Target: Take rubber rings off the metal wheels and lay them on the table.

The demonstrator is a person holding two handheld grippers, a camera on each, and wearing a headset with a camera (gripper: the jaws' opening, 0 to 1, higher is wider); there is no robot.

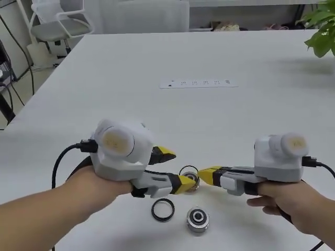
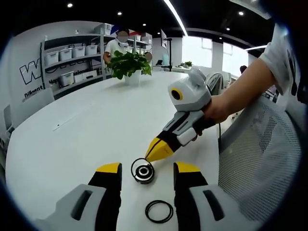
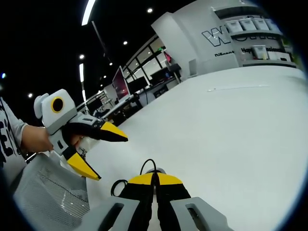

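Nearest, a bare wheel (image 1: 198, 219) and a loose ring (image 1: 163, 209) lie side by side on the table (image 1: 157, 63). Just beyond, the right gripper (image 1: 205, 175) is pinched tight on the half-lifted ring (image 2: 141, 159) of a second wheel (image 2: 143, 173), which sits between the left gripper's (image 1: 179, 168) wide-spread jaws. The rubber looks light, soft and stretchy, best taken by its raised loop. The smooth, heavier wheel may roll, so it probably needs bracing at the rim.

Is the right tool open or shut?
Shut: the right tool has its jaws together, pinching the ring at the wheel.
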